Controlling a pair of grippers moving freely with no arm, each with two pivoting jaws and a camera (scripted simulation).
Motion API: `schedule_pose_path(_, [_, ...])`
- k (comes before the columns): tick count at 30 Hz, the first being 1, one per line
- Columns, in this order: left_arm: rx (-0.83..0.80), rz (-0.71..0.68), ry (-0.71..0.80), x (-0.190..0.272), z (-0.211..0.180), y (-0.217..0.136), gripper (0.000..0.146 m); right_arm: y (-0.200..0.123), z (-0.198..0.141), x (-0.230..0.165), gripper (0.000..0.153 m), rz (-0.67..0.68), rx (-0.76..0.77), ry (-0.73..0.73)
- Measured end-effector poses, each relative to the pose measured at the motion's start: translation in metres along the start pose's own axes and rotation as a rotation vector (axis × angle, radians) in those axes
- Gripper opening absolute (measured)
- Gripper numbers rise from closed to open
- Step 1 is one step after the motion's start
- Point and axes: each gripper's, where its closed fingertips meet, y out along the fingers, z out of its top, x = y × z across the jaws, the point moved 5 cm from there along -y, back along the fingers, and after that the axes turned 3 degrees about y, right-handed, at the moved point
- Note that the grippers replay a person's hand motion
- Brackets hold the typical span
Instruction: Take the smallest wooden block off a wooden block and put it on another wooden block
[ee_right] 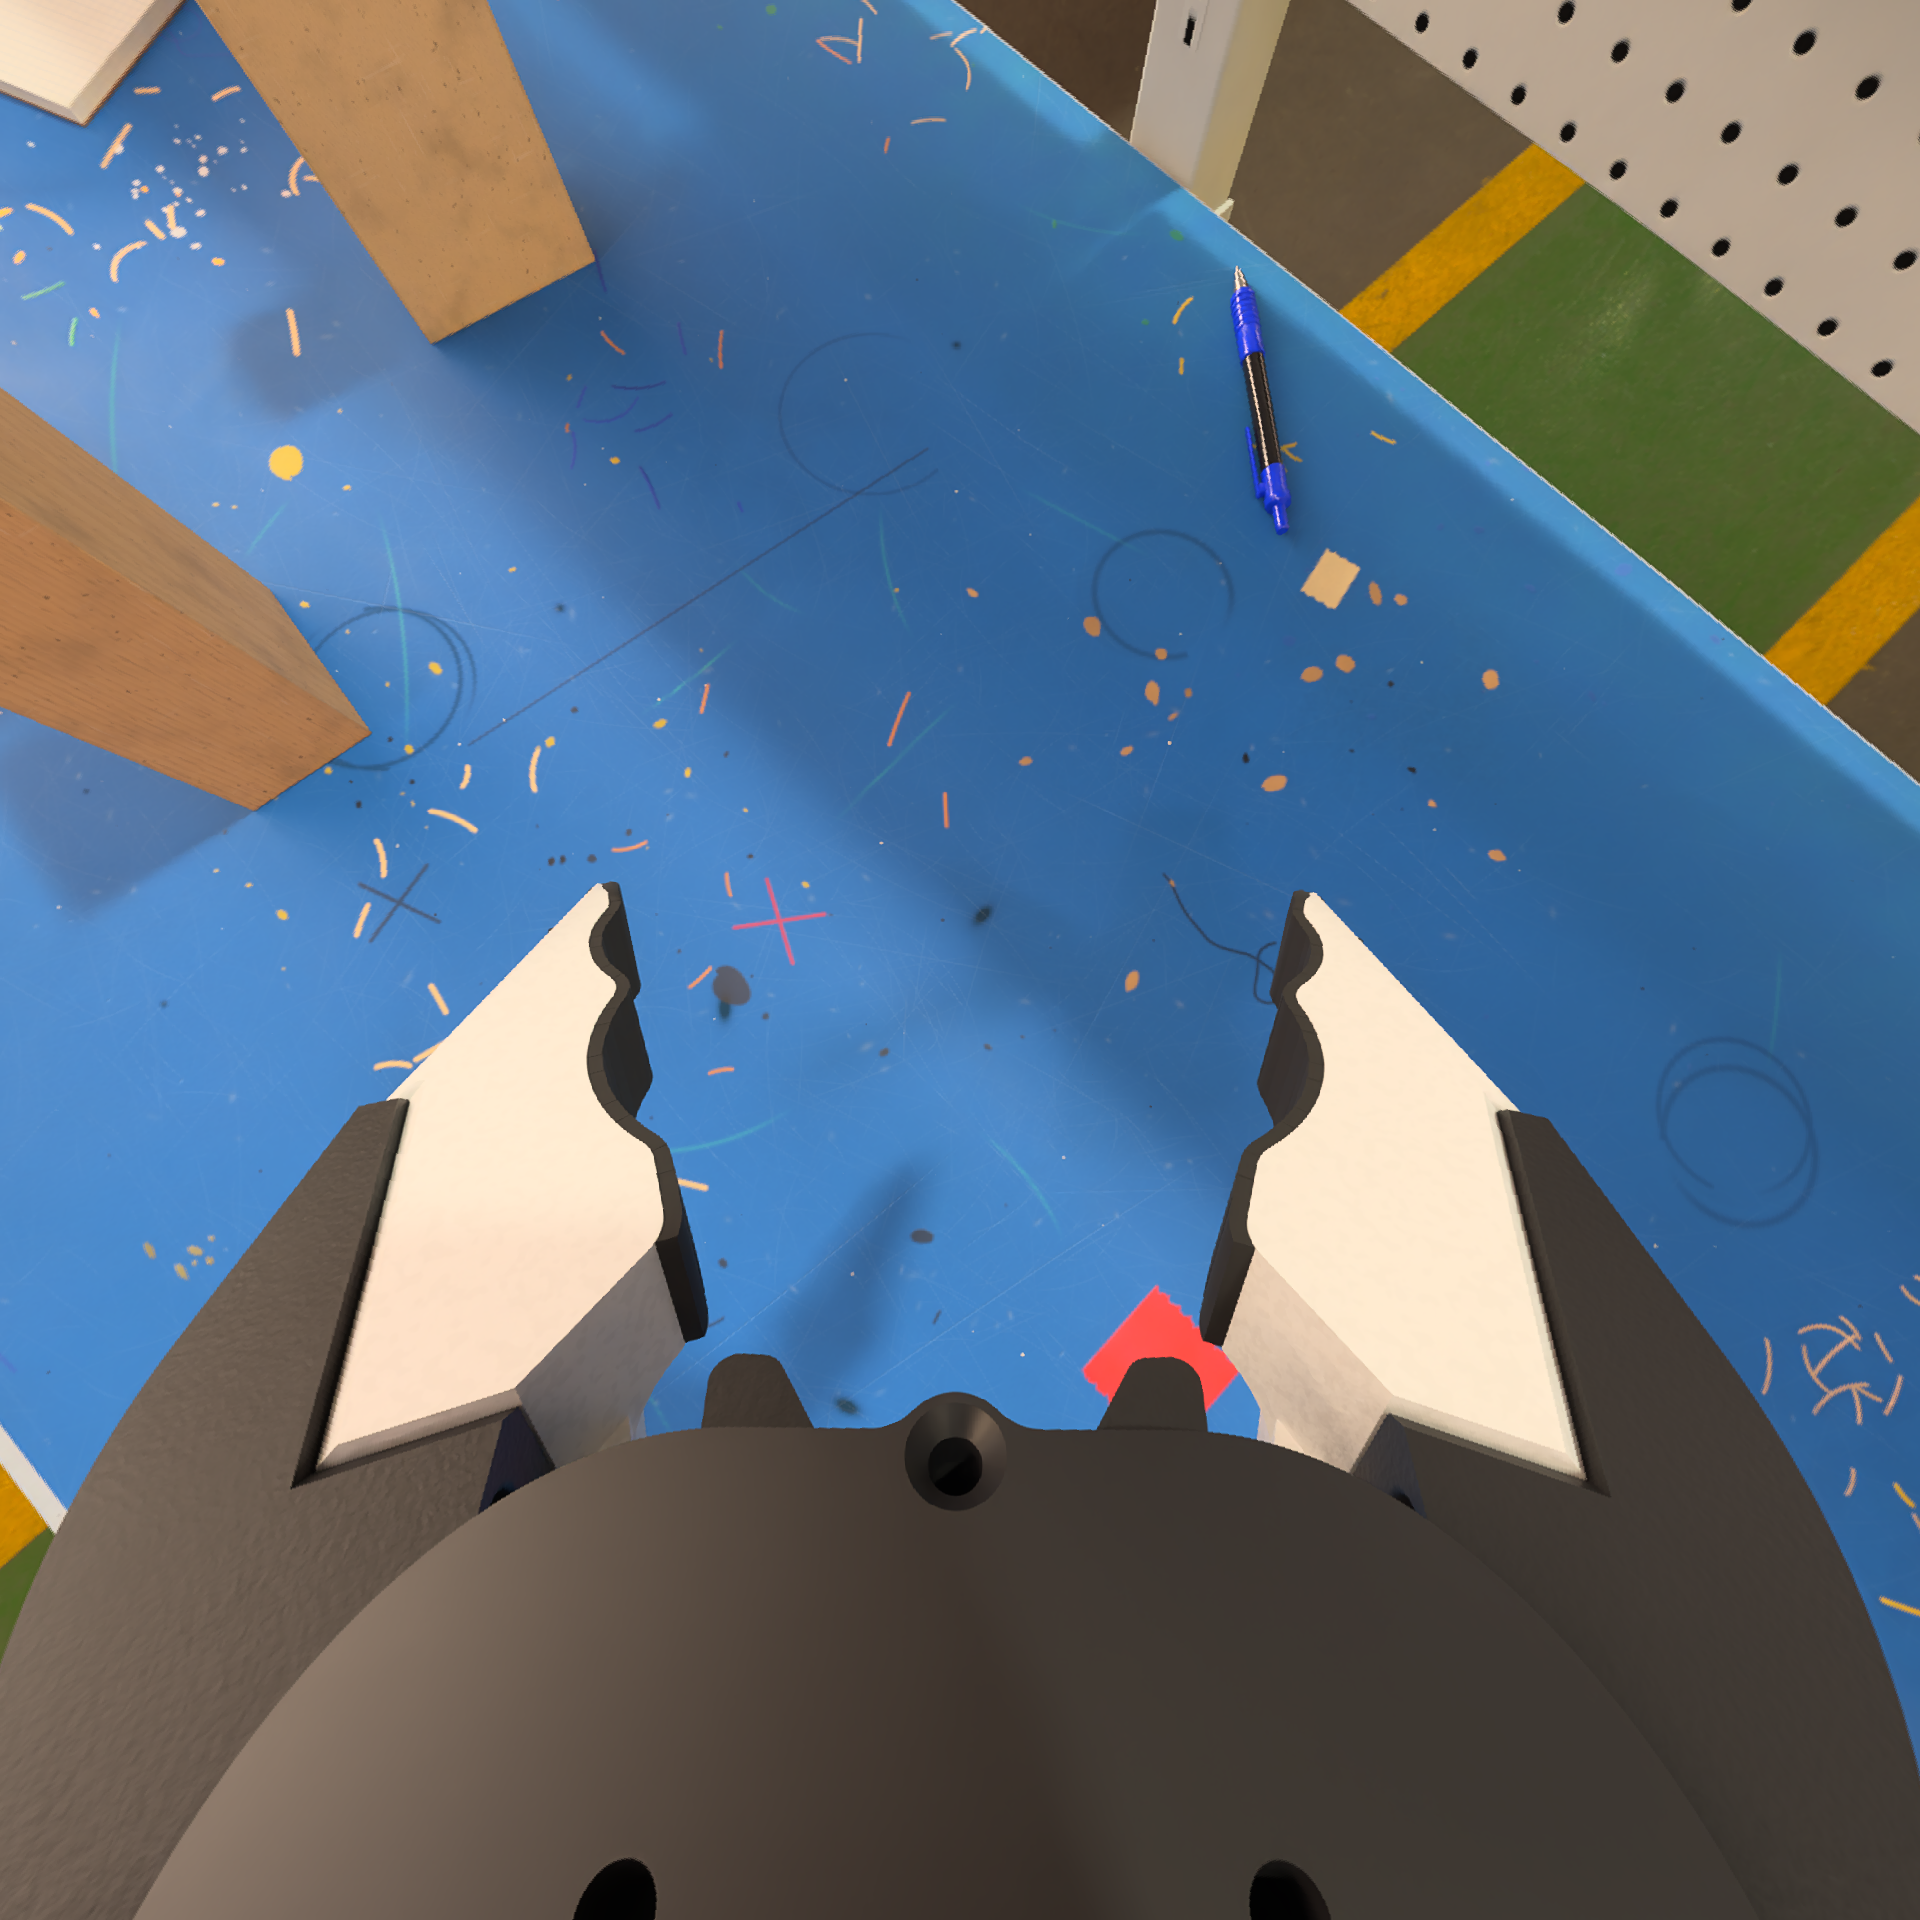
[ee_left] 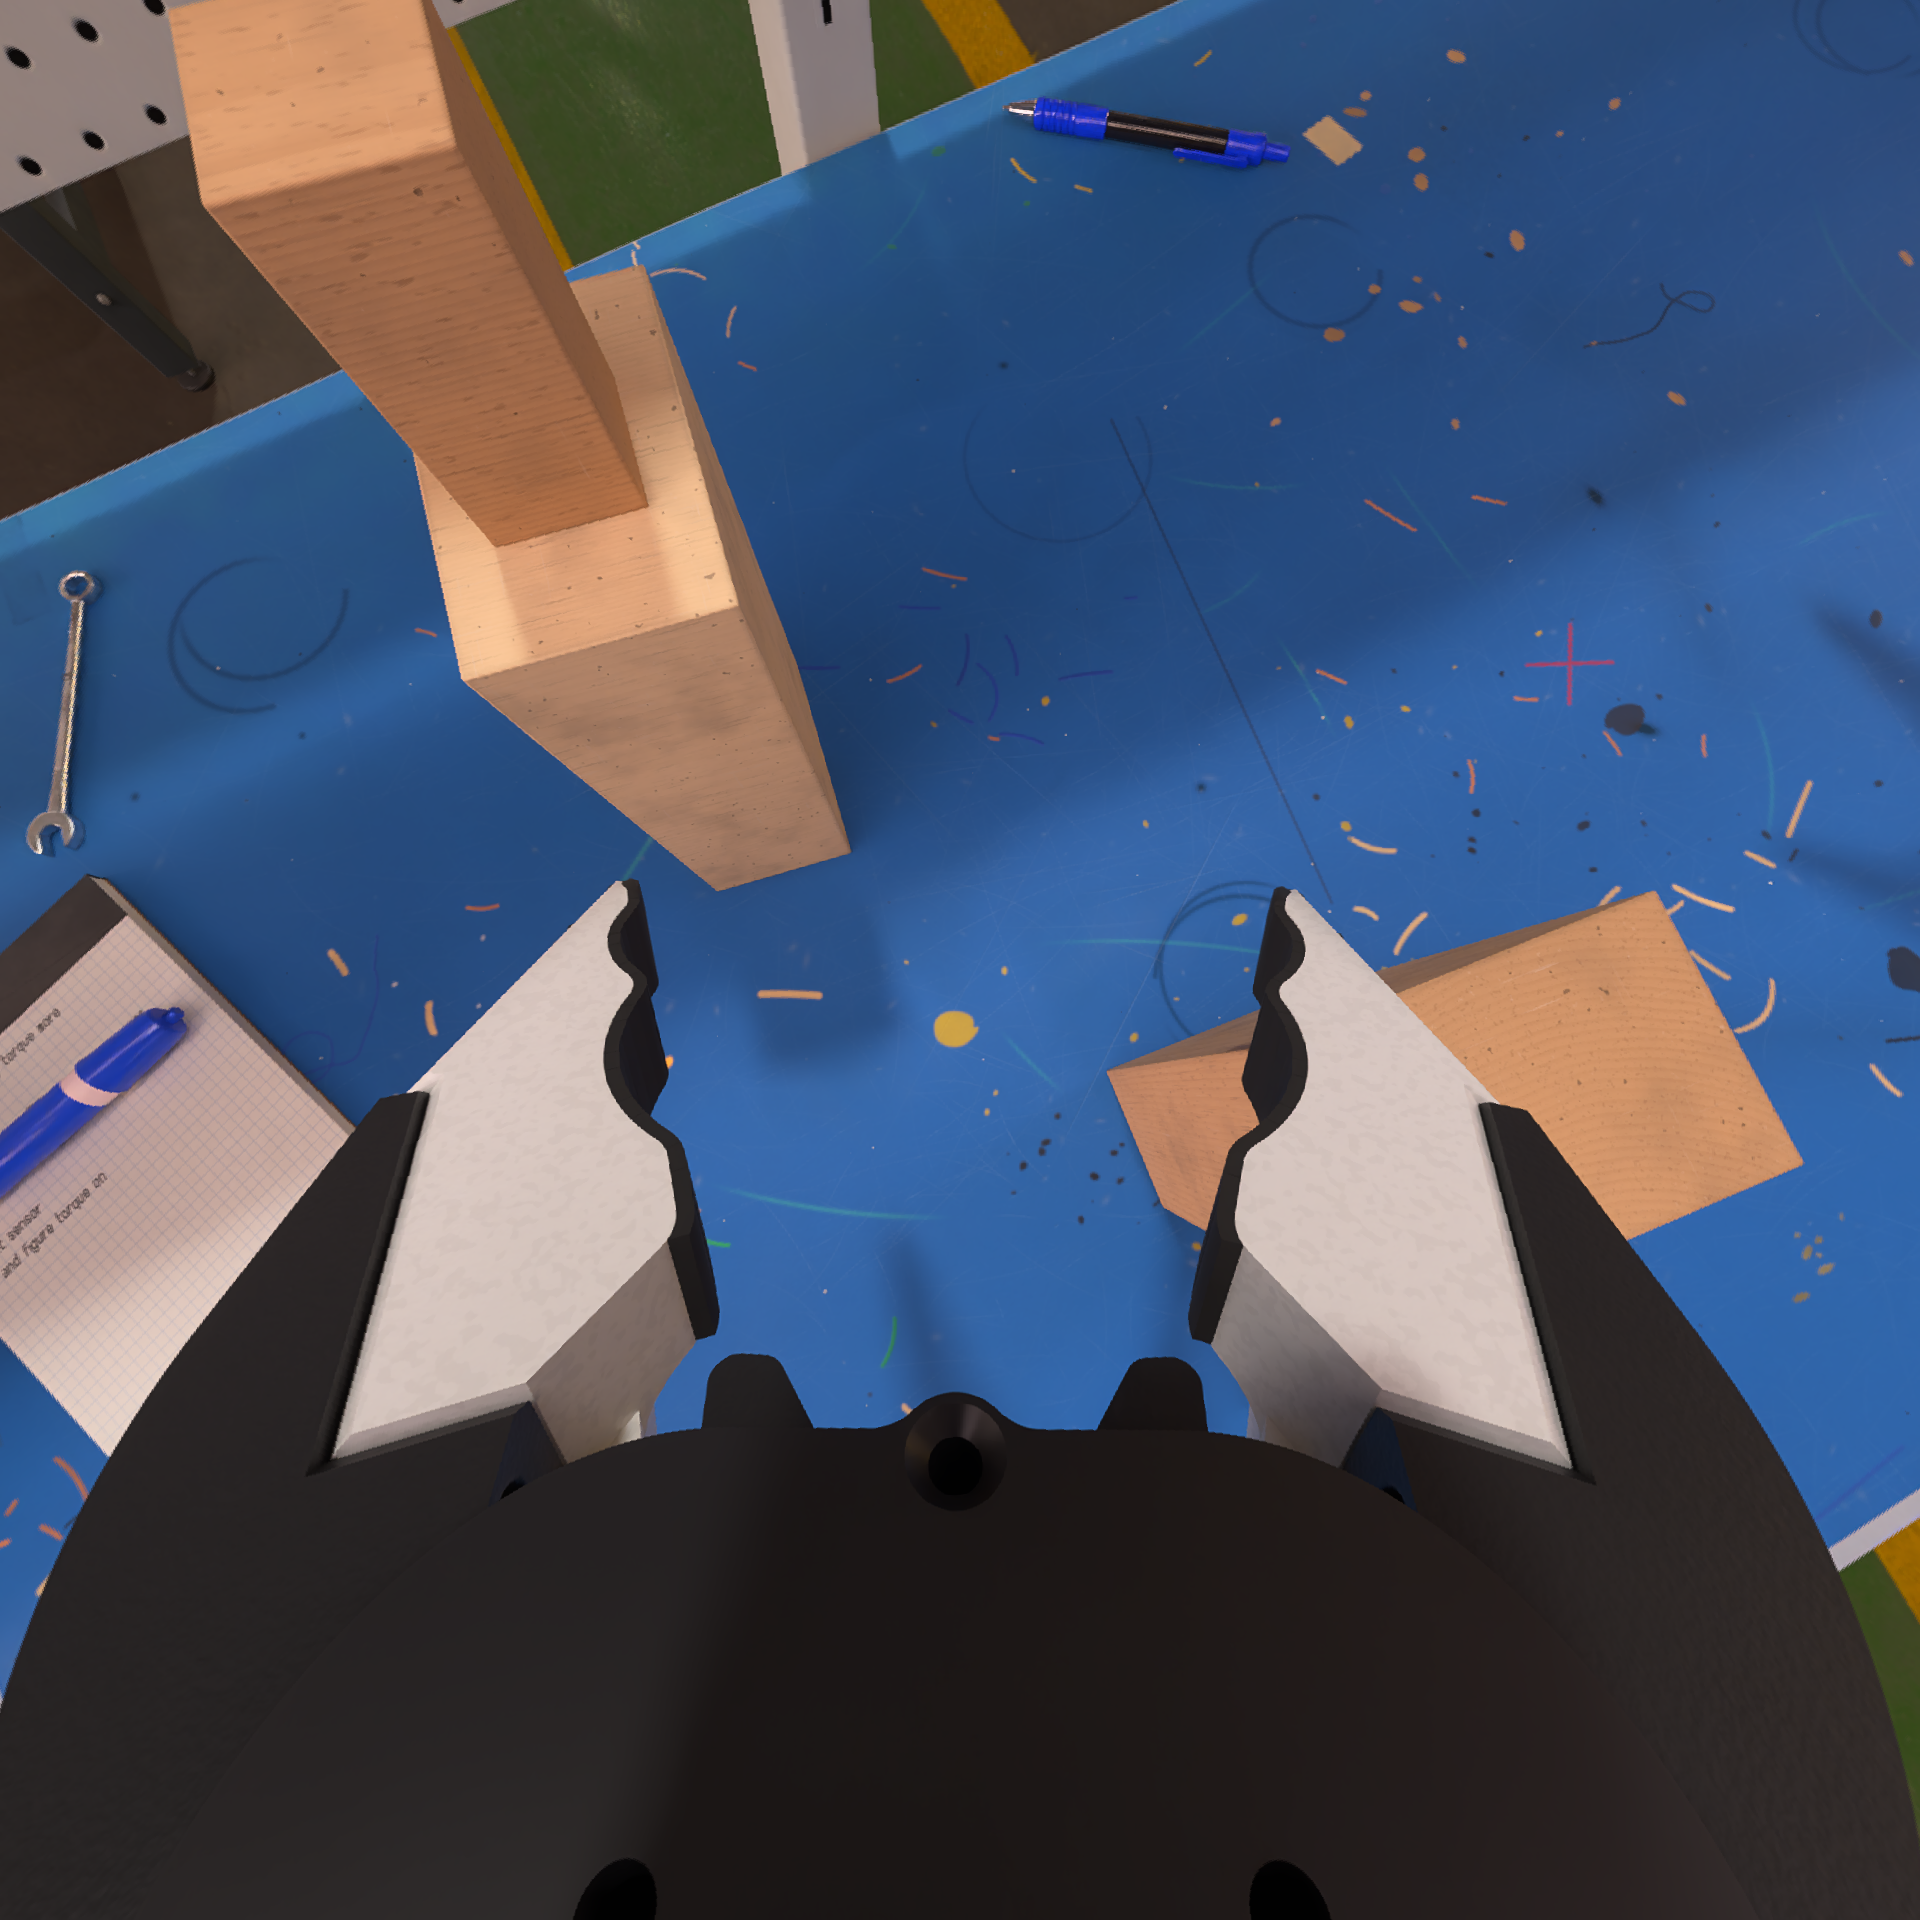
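My left tool hangs over the blue bench with its jaws apart and nothing between them; my right tool is likewise spread wide and empty. In the left view, the small block stands upright on top of a tall block, set toward its far end. A third block lies flat just beside my left tool's right finger. To the left lie a wrench and a notepad that carries some handwriting and a blue marker. A blue pen rests near the far edge. In the right view, a red scrap shows between my fingers.
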Motion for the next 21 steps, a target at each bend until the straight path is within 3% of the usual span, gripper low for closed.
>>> schedule_pose_path(8, [0.004, 0.005, -0.01, -0.002, 0.0, -0.001, 0.112, 0.0, 0.0, 0.0, 0.121, -0.001, 0.001, 0.002])
schedule_pose_path(10, [0.02, -0.002, -0.01, -0.002, 0.001, -0.003, 0.095, 0.0, 0.0, 0.0, 0.121, -0.001, 0.001, 0.002])
schedule_pose_path(13, [0.022, 0.035, 0.04, -0.004, 0.001, -0.005, 0.034, 0.0, 0.0, 0.0, 0.121, -0.001, 0.001, 0.002])
schedule_pose_path(14, [0.036, 0.082, 0.069, -0.006, 0.002, -0.007, 0.022, 0.0, 0.0, 0.0, 0.121, -0.001, 0.001, 0.002])
schedule_pose_path(21, [0.269, 0.147, -0.013, -0.021, 0.047, -0.04, 0.019, 0.0, 0.0, 0.001, 0.121, -0.002, 0.001, 0.003])
